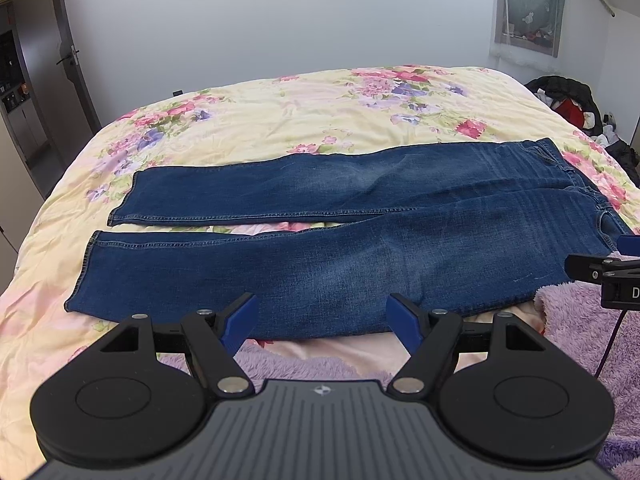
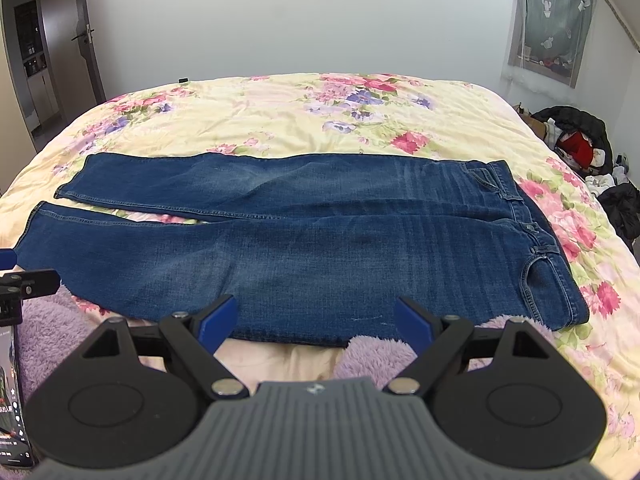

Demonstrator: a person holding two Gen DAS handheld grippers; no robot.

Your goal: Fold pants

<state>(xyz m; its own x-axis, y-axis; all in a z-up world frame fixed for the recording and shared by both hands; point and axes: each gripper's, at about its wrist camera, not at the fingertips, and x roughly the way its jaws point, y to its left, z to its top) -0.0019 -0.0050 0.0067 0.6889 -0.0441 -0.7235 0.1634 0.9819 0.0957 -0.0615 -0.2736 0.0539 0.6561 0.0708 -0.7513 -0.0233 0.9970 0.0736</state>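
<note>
Floral bedspread (image 1: 280,120) w/ jeans (image 1: 340,264) laid flat, legs apart. Left gripper (image 1: 322,314) & right gripper (image 2: 316,316): jaws wide, empty.

You have one pair of jeans (image 2: 320,240) on the bed, with two legs, hems at 9 o'clock and waistband at 3 o'clock. You hold two grippers: the left gripper (image 1: 322,318) and the right gripper (image 2: 316,320), each with two blue fingertips (image 1: 240,316). One floral quilt (image 2: 280,120) at 12 o'clock. One purple fleece blanket (image 1: 580,320) at 6 o'clock. One pile of clothes (image 2: 580,144) at 3 o'clock. One door (image 2: 86,32) at 10 o'clock. One curtained window (image 2: 556,20) at 2 o'clock.
</note>
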